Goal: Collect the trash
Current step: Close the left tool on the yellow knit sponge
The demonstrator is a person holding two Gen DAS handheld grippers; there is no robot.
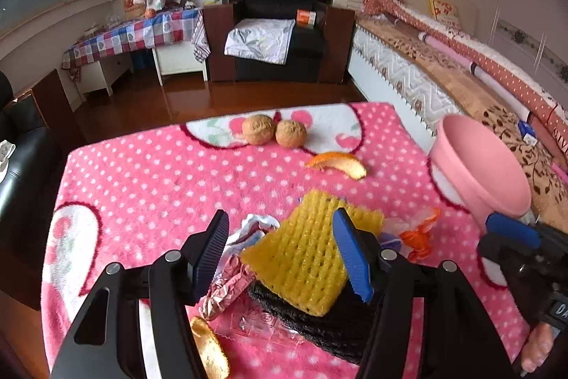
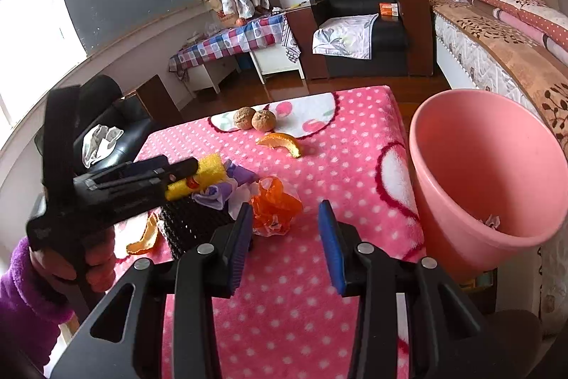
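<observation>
Between the spread fingers of the left claw (image 1: 280, 258) sits 1 yellow foam net (image 1: 305, 258), lying tilted on 1 black mesh pad (image 1: 319, 329); the jaws stand wide apart around it and whether the pads touch it cannot be told. Just left of the net lies 1 crumpled pink foil wrapper (image 1: 227, 286), and below it 1 clear plastic piece (image 1: 262, 325) and 1 peel scrap (image 1: 209, 347). Right of the net are 1 purple wrapper (image 2: 230, 183) and 1 crumpled orange wrapper (image 2: 273, 208). The right claw (image 2: 285, 237) hangs open and holds nothing, its fingers over the pink dotted surface (image 2: 337, 166) just beside the orange wrapper. Farther out lie 1 curved orange peel (image 1: 337, 164) and, near the far edge, 2 walnuts (image 1: 273, 130) touching side by side. At the right edge of the surface stands 1 pink bin (image 2: 479, 173), tilted, with 1 scrap of wrapper (image 2: 491, 222) inside.
</observation>
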